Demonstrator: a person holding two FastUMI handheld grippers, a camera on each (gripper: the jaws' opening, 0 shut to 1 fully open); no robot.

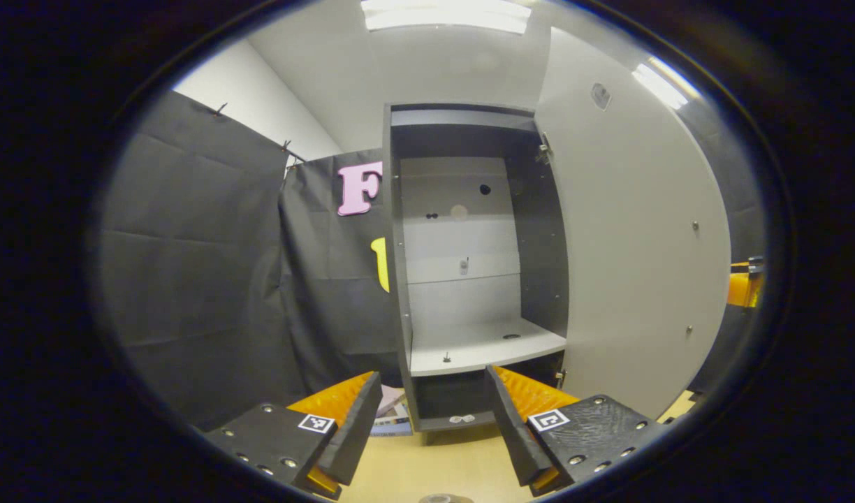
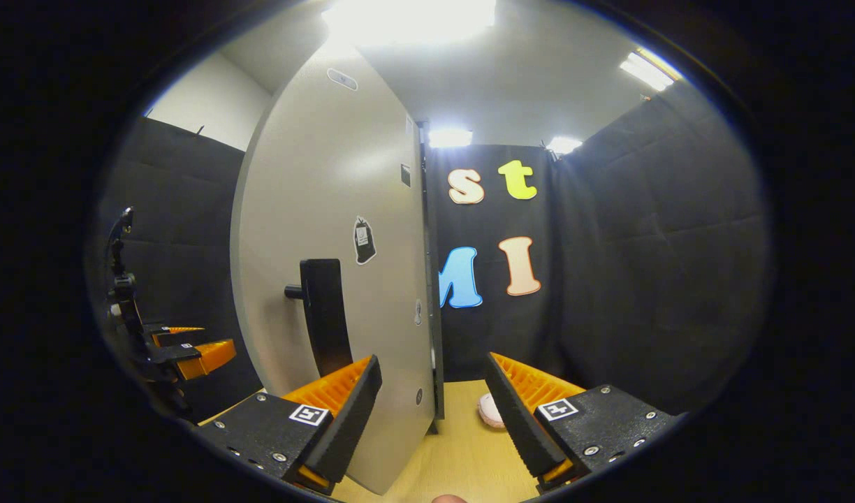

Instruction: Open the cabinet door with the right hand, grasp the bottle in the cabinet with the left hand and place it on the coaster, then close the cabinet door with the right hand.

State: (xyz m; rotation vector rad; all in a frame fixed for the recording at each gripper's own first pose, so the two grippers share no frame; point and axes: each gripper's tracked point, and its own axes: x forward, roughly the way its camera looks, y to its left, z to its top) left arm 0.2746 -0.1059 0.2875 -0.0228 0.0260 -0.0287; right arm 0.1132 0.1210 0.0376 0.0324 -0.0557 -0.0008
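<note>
The cabinet (image 1: 469,265) stands with its door (image 1: 637,237) swung wide, its shelf (image 1: 483,346) bare. The left gripper (image 1: 434,419) faces it, fingers spread, holding nothing. The right gripper (image 2: 434,412), fingers spread, hovers beside the door's handle (image 2: 324,314) over the desk (image 2: 462,454).

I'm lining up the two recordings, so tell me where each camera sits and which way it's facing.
Left gripper view: rides the left gripper, facing into the open cabinet; its own two fingers show at the bottom.
Right gripper view: rides the right gripper, facing the door's outer face and black handle; its own fingers show, and the left gripper sits at far left.
Shared: the open cabinet door and the wooden tabletop.
</note>
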